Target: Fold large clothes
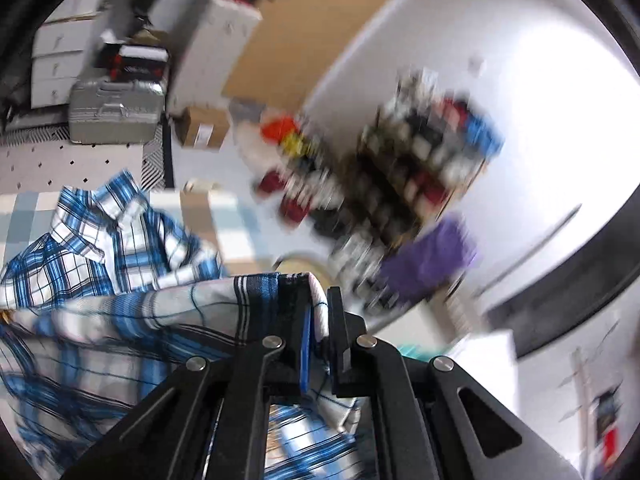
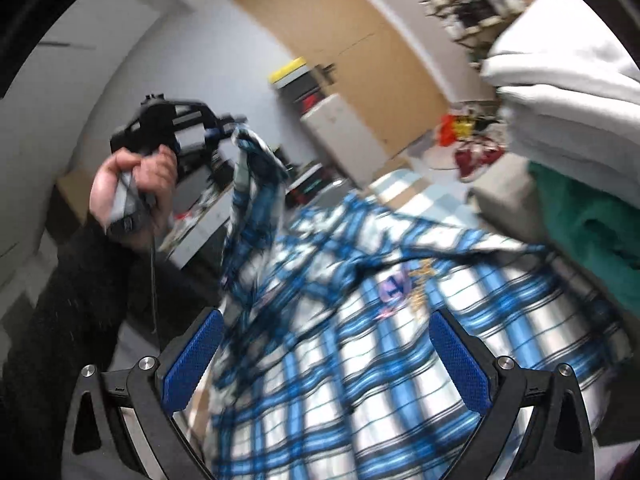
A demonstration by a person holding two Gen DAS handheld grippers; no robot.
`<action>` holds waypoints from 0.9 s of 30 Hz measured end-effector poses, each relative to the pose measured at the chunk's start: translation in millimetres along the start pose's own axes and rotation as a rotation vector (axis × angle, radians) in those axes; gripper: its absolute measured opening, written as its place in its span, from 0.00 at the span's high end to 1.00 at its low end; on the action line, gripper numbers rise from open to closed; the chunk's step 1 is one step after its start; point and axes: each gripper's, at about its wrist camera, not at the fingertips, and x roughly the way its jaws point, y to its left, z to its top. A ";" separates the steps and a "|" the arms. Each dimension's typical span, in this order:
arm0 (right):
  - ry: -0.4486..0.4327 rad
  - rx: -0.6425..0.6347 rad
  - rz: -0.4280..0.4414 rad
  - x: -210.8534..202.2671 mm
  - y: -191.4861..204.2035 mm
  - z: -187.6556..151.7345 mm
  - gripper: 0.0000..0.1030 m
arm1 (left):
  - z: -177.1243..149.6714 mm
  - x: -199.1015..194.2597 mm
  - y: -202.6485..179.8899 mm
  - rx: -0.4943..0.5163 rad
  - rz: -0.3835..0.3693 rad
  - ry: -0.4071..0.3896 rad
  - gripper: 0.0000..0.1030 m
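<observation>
A blue, white and black plaid shirt [image 2: 360, 320] lies spread on a checked surface, with an embroidered badge [image 2: 396, 286] on its chest. My left gripper [image 1: 318, 312] is shut on a fold of the shirt [image 1: 160, 304] and holds it up; the collar [image 1: 108, 204] lies beyond. In the right wrist view the left gripper [image 2: 230, 126] lifts a strip of the shirt high at the left, held by a hand [image 2: 132, 184]. My right gripper [image 2: 324, 356] is open just above the shirt's body, blue pads [image 2: 460, 364] wide apart, holding nothing.
A stack of folded clothes, white [image 2: 568, 92] over green [image 2: 592, 240], sits at the right. A grey case [image 1: 116, 110], a cardboard box [image 1: 204, 128], white drawers [image 1: 60, 60] and a cluttered shelf [image 1: 420, 168] stand across the room. A wooden door [image 2: 360, 40] is behind.
</observation>
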 end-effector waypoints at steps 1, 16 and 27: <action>0.014 0.015 -0.005 2.4 -4.4 1.0 0.00 | -8.6 14.8 10.3 -0.005 0.037 0.050 0.93; 0.116 -0.082 0.015 18.8 26.9 -23.0 0.00 | -126.6 -89.5 230.5 -0.059 0.477 0.227 0.32; 0.138 -0.175 -0.056 30.6 40.3 -37.0 0.00 | -195.4 -118.0 302.6 -0.134 0.631 0.321 0.26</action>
